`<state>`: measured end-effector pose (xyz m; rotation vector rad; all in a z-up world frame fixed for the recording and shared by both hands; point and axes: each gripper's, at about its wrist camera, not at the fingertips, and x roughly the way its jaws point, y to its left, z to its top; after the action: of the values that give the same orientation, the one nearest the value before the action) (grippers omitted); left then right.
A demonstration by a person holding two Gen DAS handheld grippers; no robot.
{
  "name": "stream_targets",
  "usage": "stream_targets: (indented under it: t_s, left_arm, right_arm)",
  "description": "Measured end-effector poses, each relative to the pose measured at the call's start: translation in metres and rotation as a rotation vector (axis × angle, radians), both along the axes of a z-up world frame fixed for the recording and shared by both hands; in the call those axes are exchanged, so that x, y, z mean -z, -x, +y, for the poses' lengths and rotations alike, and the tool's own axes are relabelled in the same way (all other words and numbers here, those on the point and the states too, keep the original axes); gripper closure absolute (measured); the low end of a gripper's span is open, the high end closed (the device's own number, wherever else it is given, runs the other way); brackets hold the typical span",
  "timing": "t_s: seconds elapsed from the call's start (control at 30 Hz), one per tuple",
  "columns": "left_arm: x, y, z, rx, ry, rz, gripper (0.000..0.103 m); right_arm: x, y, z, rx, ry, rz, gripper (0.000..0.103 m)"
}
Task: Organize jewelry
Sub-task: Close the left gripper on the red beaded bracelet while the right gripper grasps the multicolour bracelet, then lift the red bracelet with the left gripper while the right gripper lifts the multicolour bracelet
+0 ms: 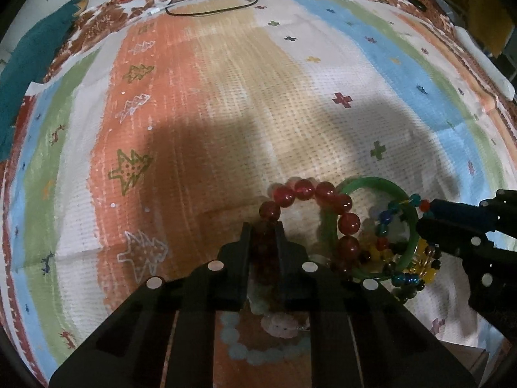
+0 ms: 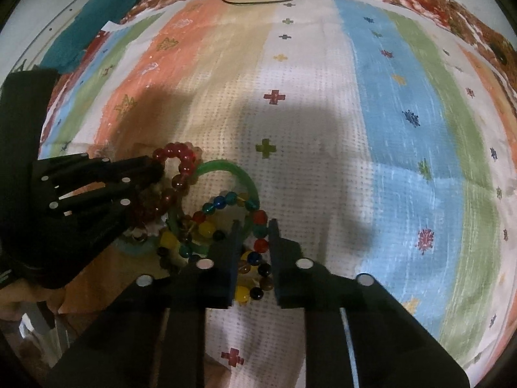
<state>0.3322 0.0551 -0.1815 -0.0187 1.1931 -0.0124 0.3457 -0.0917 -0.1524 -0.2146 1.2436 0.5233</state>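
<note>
- The left claw [image 1: 263,229] is seen clenched on the near side of the red bracelet [image 1: 303,189], a dark red bead caught between its jaws.
- The right claw [image 2: 253,226] is clenched on the multicolour bead strand [image 2: 219,202], where that strand crosses the rim of the green bangle [image 2: 226,165]; whether the bangle itself is pinched as well cannot be told.
- The whole jewelry pile is gathered on a striped, patterned cloth [image 2: 387,97], close under both claws, with a pale bead bracelet [image 1: 245,354] lying behind the left claw's fingers.
- The relation that matters: the red loop overlaps the bangle's left rim, and the coloured strand is draped through the bangle's ring, so all three are interlocked.
- From the left claw the red loop runs forward and to the right, toward the bangle; from the right claw the strand curls forward and left into the same ring.
- The claws are set side by side, near each other, each nearest to its own strand.
- A pull apart, left claw leftward and right claw rightward, is judged likely to drag the bangle along unless one strand is lifted clear first.
- No brand, label or readable writing is seen anywhere; only printed crosses and tree shapes are found on the cloth.
</note>
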Motion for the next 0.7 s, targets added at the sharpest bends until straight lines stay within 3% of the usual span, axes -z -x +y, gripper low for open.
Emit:
stream_targets:
  t_s: [0.7]
  left_arm:
    - [-0.052,0.025,0.009,-0.096,0.024,-0.085,0.090]
  right_arm:
    - [-0.038,0.022,-0.005,-0.016,-0.019,-0.111,0.093]
